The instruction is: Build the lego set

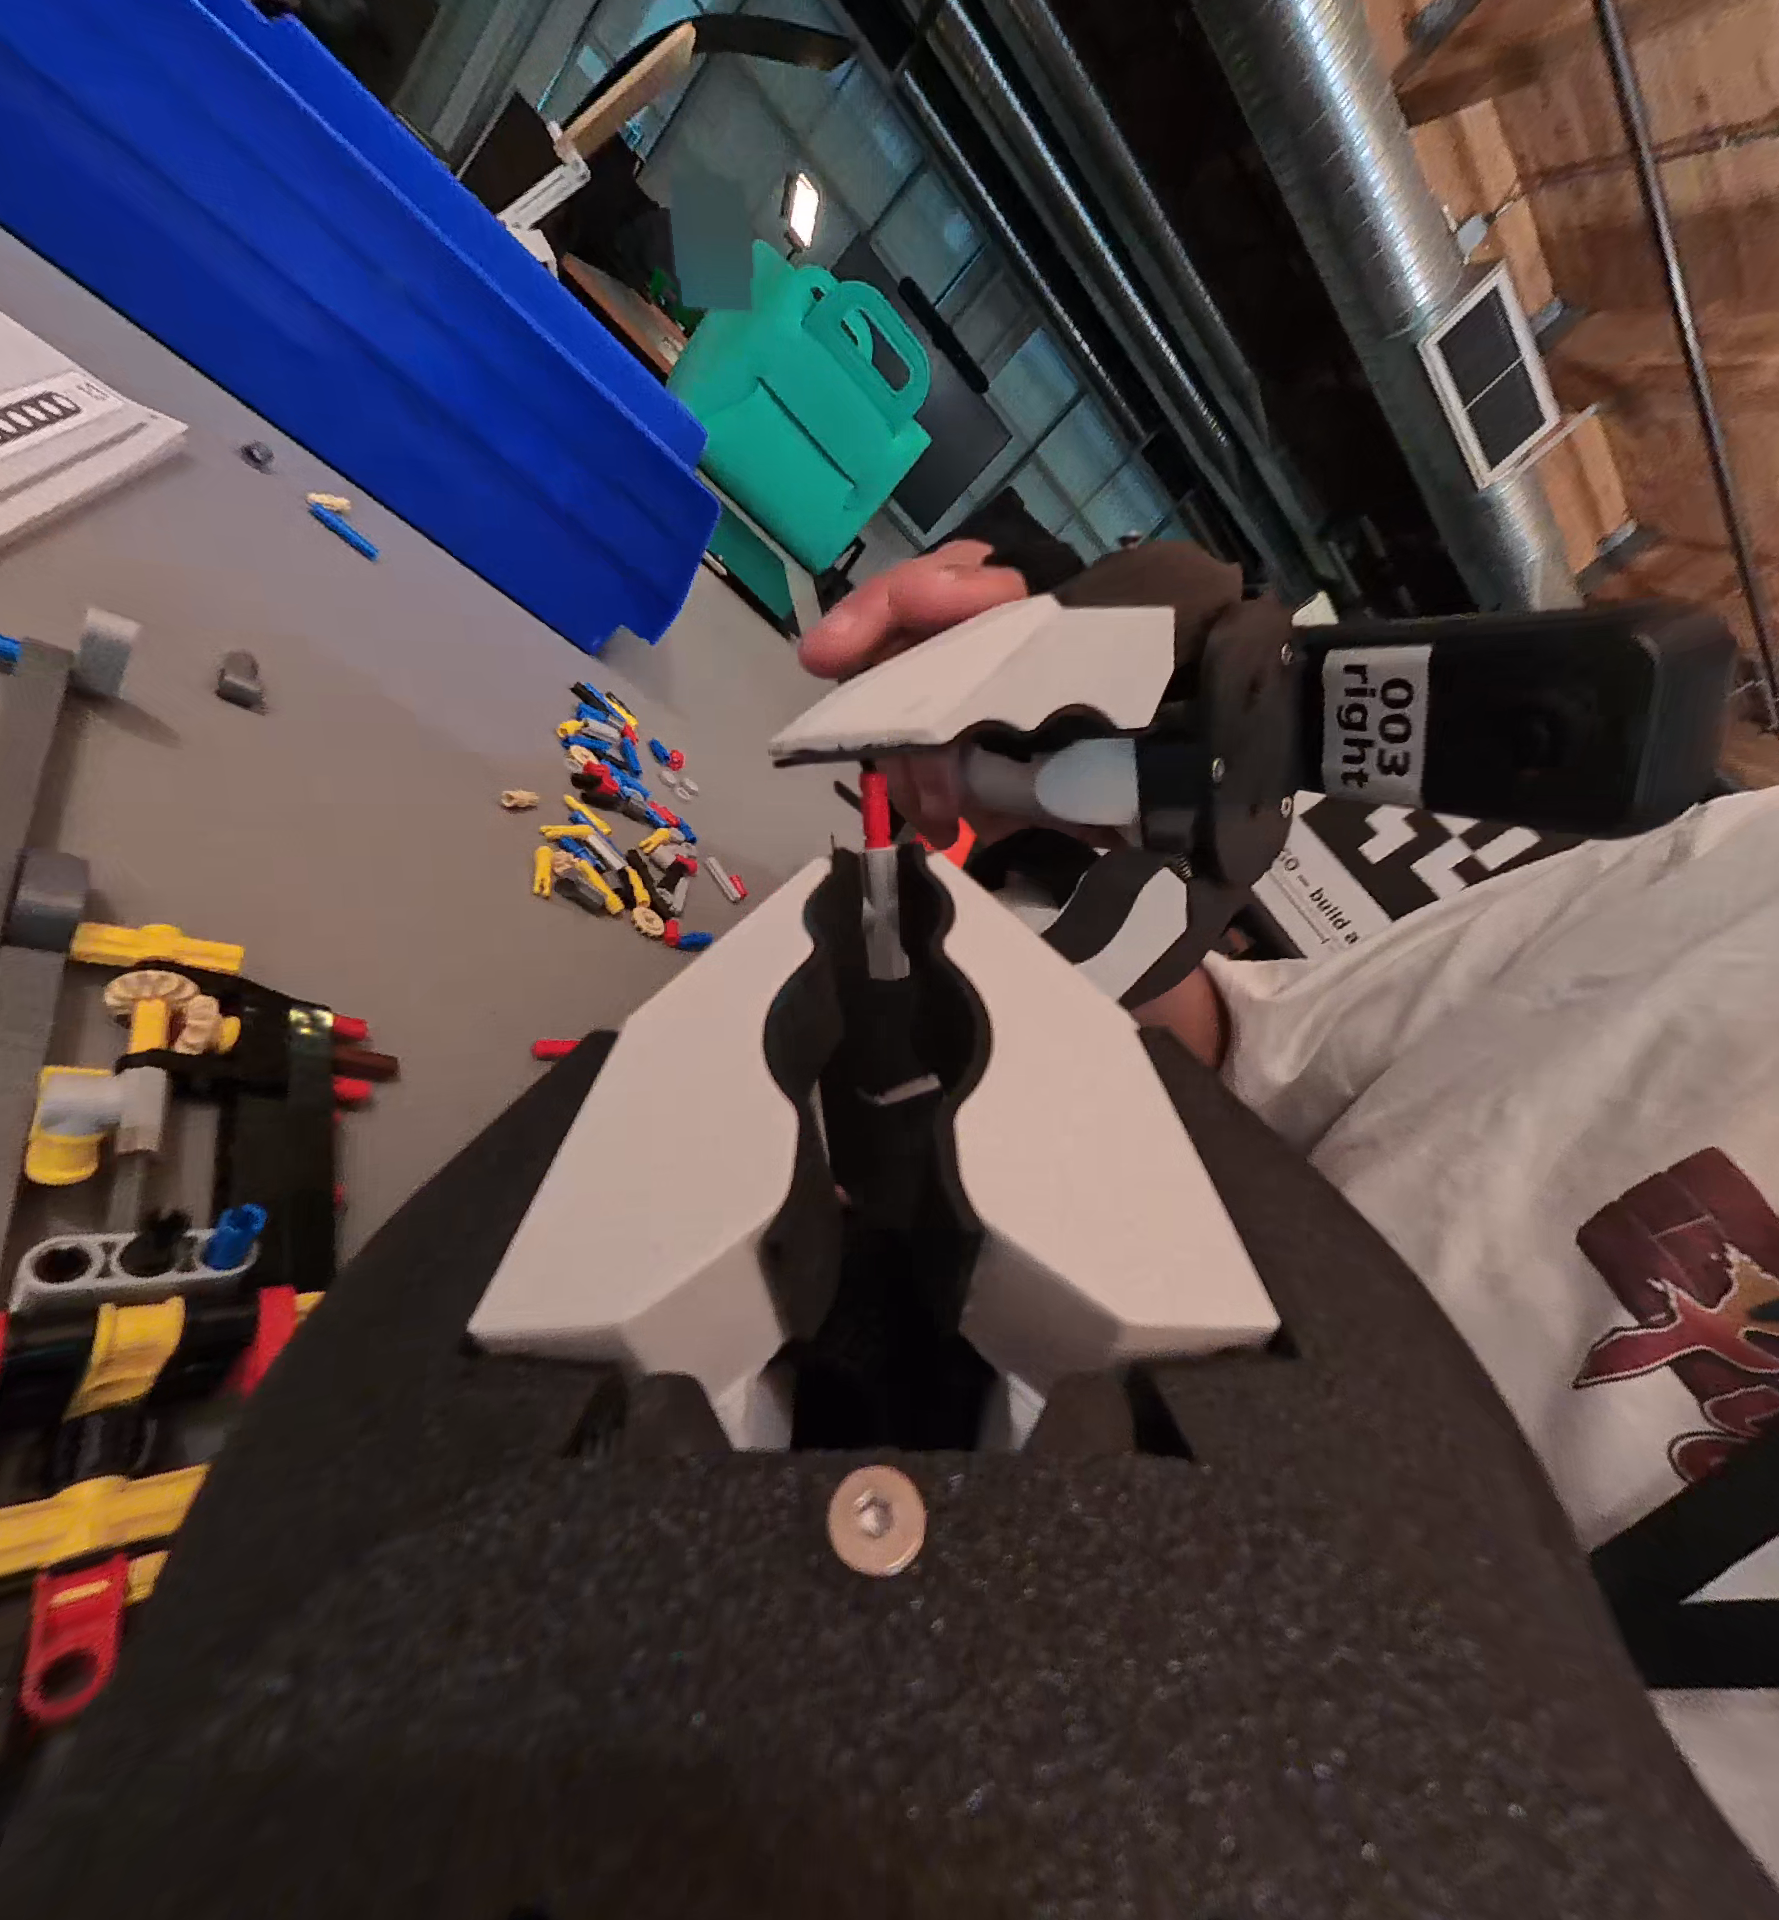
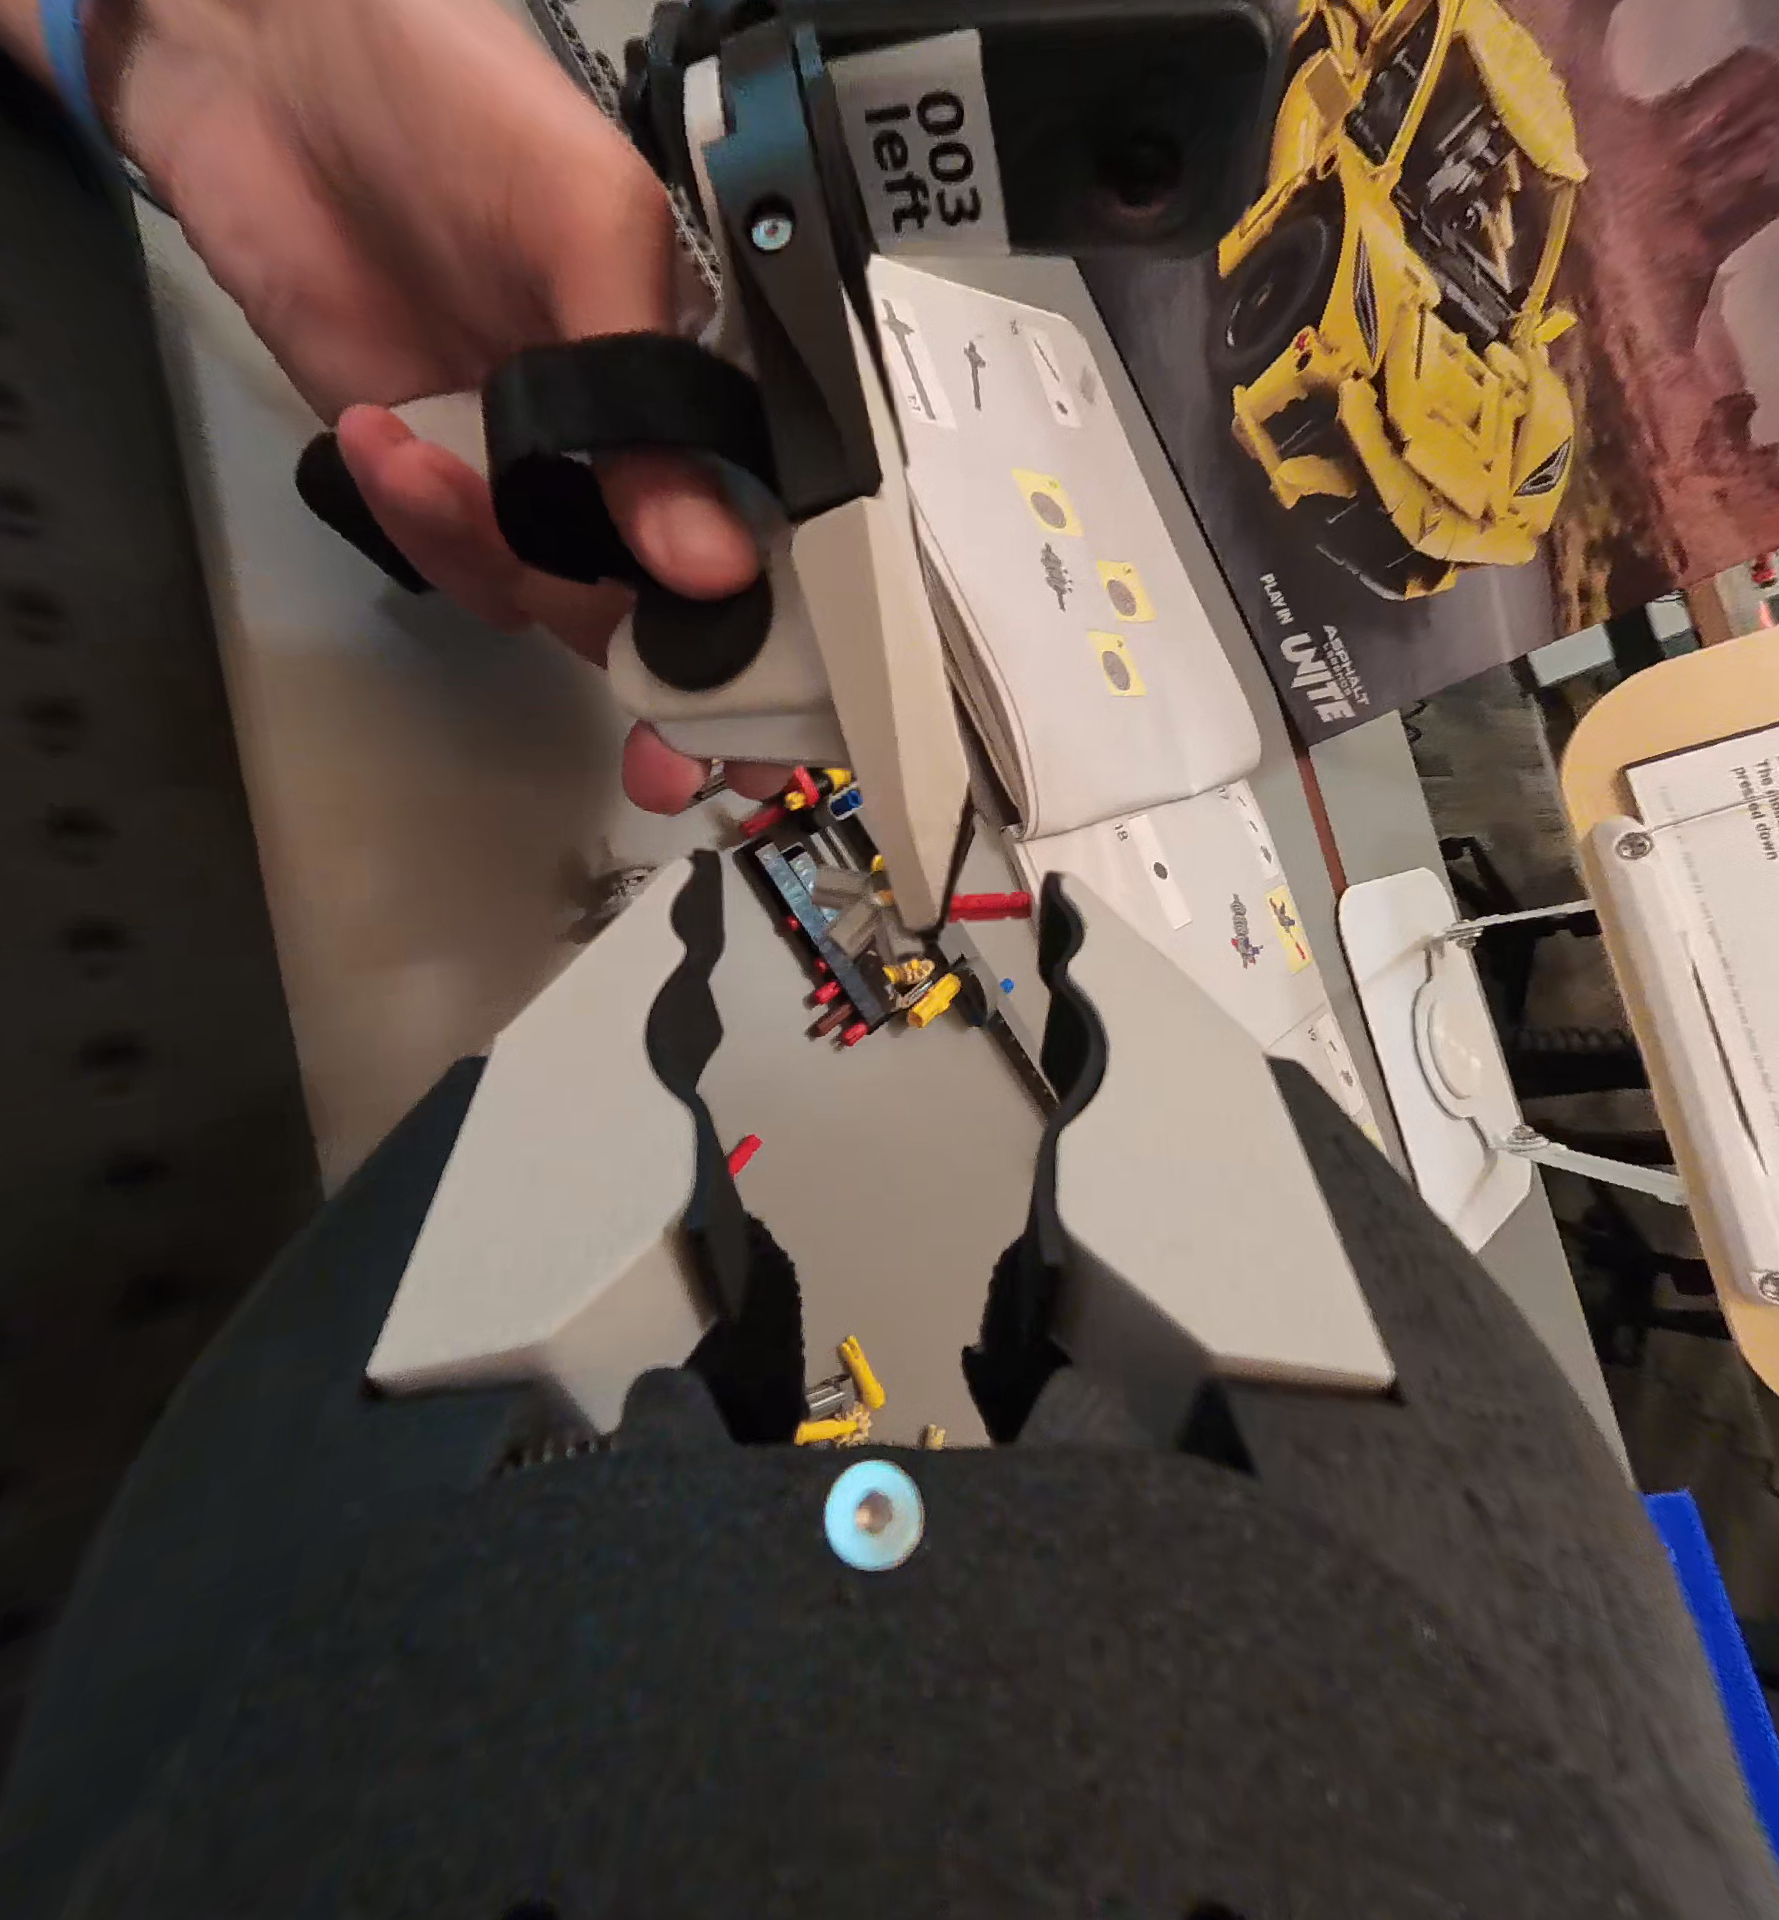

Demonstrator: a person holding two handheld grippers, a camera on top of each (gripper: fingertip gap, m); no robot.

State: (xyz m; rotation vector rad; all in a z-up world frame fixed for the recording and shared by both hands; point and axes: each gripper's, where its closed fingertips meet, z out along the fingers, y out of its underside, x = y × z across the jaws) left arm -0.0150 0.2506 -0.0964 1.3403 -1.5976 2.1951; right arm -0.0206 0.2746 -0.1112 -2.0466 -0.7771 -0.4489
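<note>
Red and grey plastic marked the task's own piece: a grey connector [image 1: 883,920] with a red axle [image 1: 874,812] standing out of its far end, clamped between the tips of the left gripper [image 1: 880,883], whose white fingers [image 1: 677,1122] met around it. We held this piece up above the tabletop [image 1: 365,790], just beneath the right gripper [image 1: 864,764], which in the left wrist view showed edge-on, a hand [image 1: 906,608] wrapped round its handle. In the right wrist view the right gripper [image 2: 874,914] had its fingers [image 2: 552,1122] spread well apart with nothing between them; through the gap we saw the grey tabletop [image 2: 864,1143] and a lone red pin [image 2: 743,1153] lying on it.

The partly built model [image 1: 158,1174], black with yellow, red and tan parts, lay near the left edge of the left wrist view, on the tabletop. A loose heap of small parts [image 1: 625,821] in blue, yellow, red and grey lay farther out, toward the blue bin [image 1: 345,281] that stood at the tabletop's far edge. A green watering can [image 1: 812,416] stood beyond the bin.

In the right wrist view an open instruction booklet [image 2: 1072,582] lay on the tabletop beyond the grippers, and beside it the set's box art showing a yellow car [image 2: 1404,312].
</note>
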